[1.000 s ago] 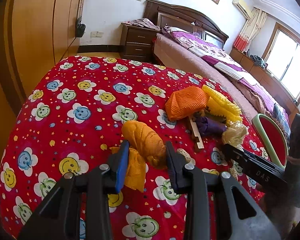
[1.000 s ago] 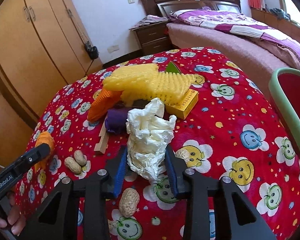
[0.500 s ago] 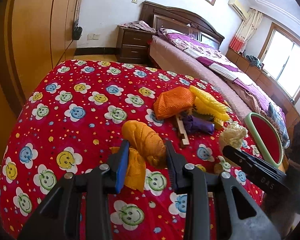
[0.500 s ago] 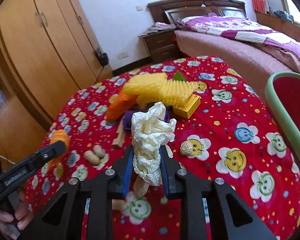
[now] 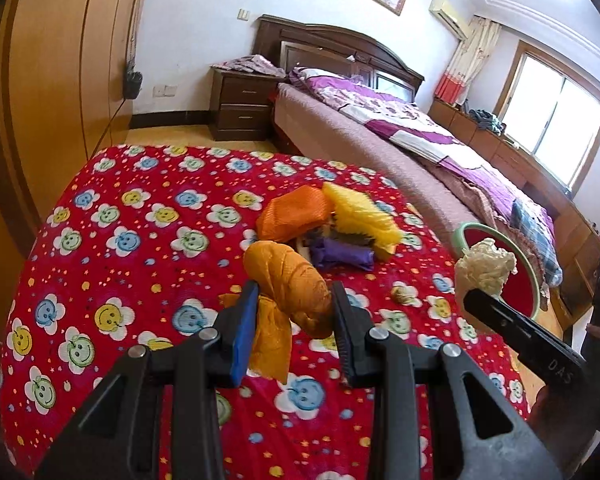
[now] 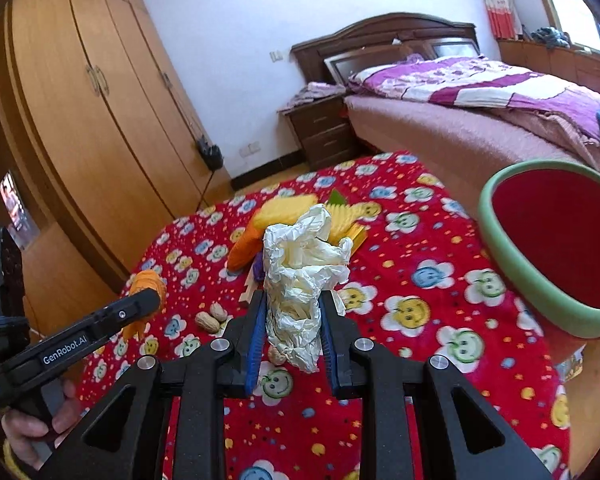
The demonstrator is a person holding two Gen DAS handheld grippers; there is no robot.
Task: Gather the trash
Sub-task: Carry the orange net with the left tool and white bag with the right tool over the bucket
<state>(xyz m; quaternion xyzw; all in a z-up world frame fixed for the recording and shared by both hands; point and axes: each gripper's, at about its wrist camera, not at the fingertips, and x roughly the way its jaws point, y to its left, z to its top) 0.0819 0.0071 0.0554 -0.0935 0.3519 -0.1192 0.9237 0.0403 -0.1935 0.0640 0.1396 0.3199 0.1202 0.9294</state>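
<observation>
The cloth is red with smiley flowers in blue, yellow, green and white. At its 1 o'clock lie orange net, yellow net and a purple wrapper. The bin is red inside, green-rimmed. The held wad is cream.

1. Daylight entered through the large bright window at the right of the left wrist view; its panes were overexposed.
2. The white plastered wall was evenly lit; the room was bright.
3. Fisheye distortion curved the tall orange-brown wooden wardrobe; corners were vignetted black.
4. The red smiley-flower patterned tablecloth showed slight blur at its near edge, with soft shadows.
</observation>
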